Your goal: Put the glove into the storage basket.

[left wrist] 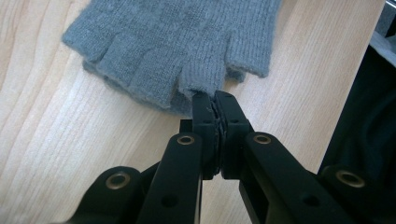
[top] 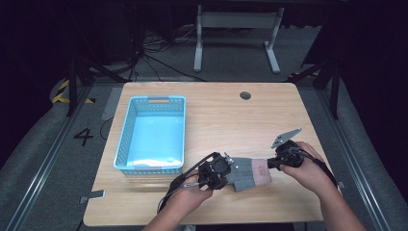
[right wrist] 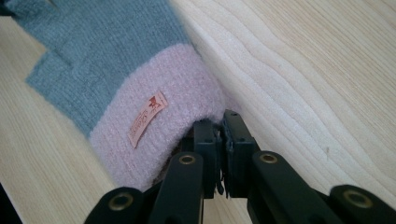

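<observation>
A grey knitted fingerless glove [top: 246, 173] with a pink fluffy cuff [right wrist: 159, 121] lies near the table's front edge, between both hands. My left gripper [top: 226, 171] is shut on the tip of one glove finger [left wrist: 198, 77] at the glove's left end. My right gripper [top: 270, 163] is shut on the edge of the pink cuff, which carries a small orange label [right wrist: 147, 119]. In the left gripper view the glove [left wrist: 177, 42] spreads flat on the wood beyond the jaws.
A light blue plastic basket [top: 153, 134] stands on the left half of the wooden table [top: 231, 115]. A round cable hole [top: 245, 95] sits near the far edge. Cables trail from the left gripper over the front edge.
</observation>
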Demonstrator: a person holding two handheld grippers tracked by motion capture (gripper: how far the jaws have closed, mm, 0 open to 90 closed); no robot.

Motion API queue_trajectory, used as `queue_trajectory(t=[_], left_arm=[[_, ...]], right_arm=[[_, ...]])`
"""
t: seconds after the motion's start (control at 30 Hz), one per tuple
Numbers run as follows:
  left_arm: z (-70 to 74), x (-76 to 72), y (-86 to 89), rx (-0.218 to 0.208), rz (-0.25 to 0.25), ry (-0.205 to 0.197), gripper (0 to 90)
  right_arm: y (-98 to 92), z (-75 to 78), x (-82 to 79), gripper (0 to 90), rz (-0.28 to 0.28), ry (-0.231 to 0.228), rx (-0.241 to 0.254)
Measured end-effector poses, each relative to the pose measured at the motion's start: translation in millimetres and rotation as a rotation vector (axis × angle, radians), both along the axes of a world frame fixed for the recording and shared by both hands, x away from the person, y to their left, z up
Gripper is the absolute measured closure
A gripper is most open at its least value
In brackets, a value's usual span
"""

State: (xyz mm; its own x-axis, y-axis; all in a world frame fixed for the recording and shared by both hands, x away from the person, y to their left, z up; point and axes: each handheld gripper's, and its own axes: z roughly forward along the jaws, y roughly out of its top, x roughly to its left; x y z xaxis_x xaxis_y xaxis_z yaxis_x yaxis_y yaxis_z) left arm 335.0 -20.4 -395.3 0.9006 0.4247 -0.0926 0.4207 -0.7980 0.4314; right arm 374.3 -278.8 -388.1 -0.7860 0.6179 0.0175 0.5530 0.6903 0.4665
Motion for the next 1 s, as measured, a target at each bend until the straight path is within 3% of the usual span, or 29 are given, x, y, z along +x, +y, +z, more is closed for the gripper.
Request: queue_trajectory(t=[1.0], left_arm=[[-26.0, 12.2, -5.9, 0.055, 0.002, 0.063, 87.9]], right_arm=[[5.5, -25.0, 10.9, 85.3, -0.023, 0.013, -0.037]])
